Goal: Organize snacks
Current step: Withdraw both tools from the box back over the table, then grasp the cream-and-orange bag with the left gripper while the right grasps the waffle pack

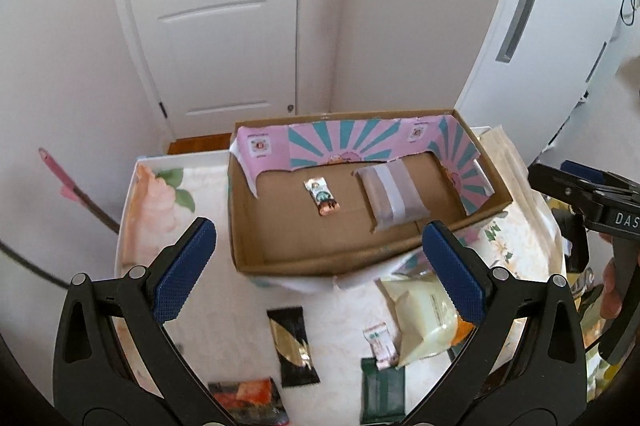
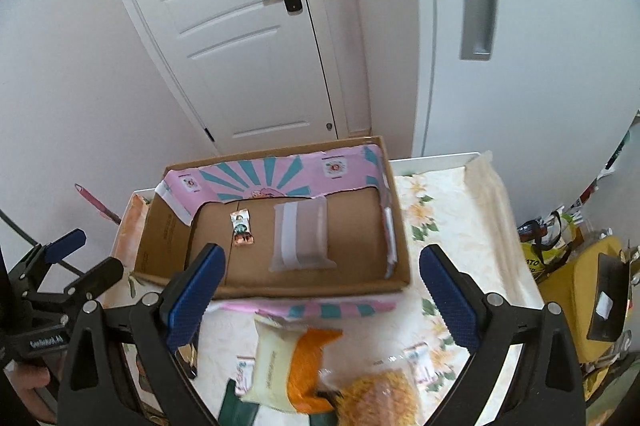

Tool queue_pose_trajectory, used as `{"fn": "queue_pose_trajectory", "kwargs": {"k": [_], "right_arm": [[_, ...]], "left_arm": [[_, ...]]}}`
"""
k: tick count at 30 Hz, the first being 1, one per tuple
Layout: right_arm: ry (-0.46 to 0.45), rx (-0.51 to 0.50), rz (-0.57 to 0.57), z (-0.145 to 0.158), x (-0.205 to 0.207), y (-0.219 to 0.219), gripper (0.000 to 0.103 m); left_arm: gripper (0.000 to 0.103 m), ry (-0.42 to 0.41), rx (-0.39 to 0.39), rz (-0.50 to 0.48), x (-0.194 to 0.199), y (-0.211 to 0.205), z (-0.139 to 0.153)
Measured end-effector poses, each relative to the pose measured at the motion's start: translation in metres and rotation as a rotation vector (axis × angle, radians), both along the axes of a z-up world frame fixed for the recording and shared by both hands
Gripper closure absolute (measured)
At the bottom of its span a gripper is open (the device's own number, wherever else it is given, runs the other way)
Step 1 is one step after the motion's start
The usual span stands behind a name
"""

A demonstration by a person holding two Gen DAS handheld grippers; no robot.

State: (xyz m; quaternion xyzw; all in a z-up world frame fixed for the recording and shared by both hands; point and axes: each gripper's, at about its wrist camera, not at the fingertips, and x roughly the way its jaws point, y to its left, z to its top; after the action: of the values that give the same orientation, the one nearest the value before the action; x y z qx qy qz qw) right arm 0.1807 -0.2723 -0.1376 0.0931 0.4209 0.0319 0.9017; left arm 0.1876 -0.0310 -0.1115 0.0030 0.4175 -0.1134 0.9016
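Observation:
A shallow cardboard box [image 1: 344, 260] [image 2: 312, 290] with a pink and teal lining stands on the floral table. Inside lie a small candy bar [image 1: 322, 197] [image 2: 241, 228] and a grey-brown striped pouch [image 1: 392, 197] [image 2: 301, 234]. In front of the box loose snacks lie scattered: a black packet with gold print [image 1: 293, 346], a pale yellow bag [image 1: 422, 318] [image 2: 274, 358], a small white candy [image 1: 380, 344] [image 2: 245, 372], a dark green packet [image 1: 382, 386], an orange bag [image 2: 310, 358]. My left gripper [image 1: 318, 272] hangs open above them. My right gripper [image 2: 318, 292] is open too, with nothing held.
A white door [image 1: 224, 10] and a white cabinet [image 1: 532, 10] stand behind the table. A red-orange packet [image 1: 248, 396] lies at the near edge. A clear bag of yellow snacks [image 2: 380, 396] sits near the front. Bags and a yellow object [image 2: 576, 278] crowd the right side.

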Motion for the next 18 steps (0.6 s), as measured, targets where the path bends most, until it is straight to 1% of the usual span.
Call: {"fn": "queue_pose_trajectory", "kwargs": {"k": [3,7,9,15,18], "right_arm": [[-0.014,-0.006,0.012,0.000,-0.016,-0.008,0.006],[-0.009,0.007,0.037,-0.003,-0.035,-0.023,0.006],[-0.007,0.009,0.041,-0.005,-0.048,-0.032,0.006],[0.013,0.025,0.061,-0.023,-0.077,-0.052,0.006],[0.029,0.038,0.078,-0.034,-0.087,-0.057,0.006]], "left_arm": [[0.000,0.006,0.001,0.028,-0.015,-0.006,0.000],[0.000,0.018,-0.012,0.048,-0.036,-0.015,-0.002],[0.000,0.028,-0.002,0.054,-0.045,-0.023,-0.005],[0.000,0.051,-0.002,0.065,-0.070,-0.043,-0.012],[0.000,0.070,-0.006,0.065,-0.075,-0.051,-0.018]]}}
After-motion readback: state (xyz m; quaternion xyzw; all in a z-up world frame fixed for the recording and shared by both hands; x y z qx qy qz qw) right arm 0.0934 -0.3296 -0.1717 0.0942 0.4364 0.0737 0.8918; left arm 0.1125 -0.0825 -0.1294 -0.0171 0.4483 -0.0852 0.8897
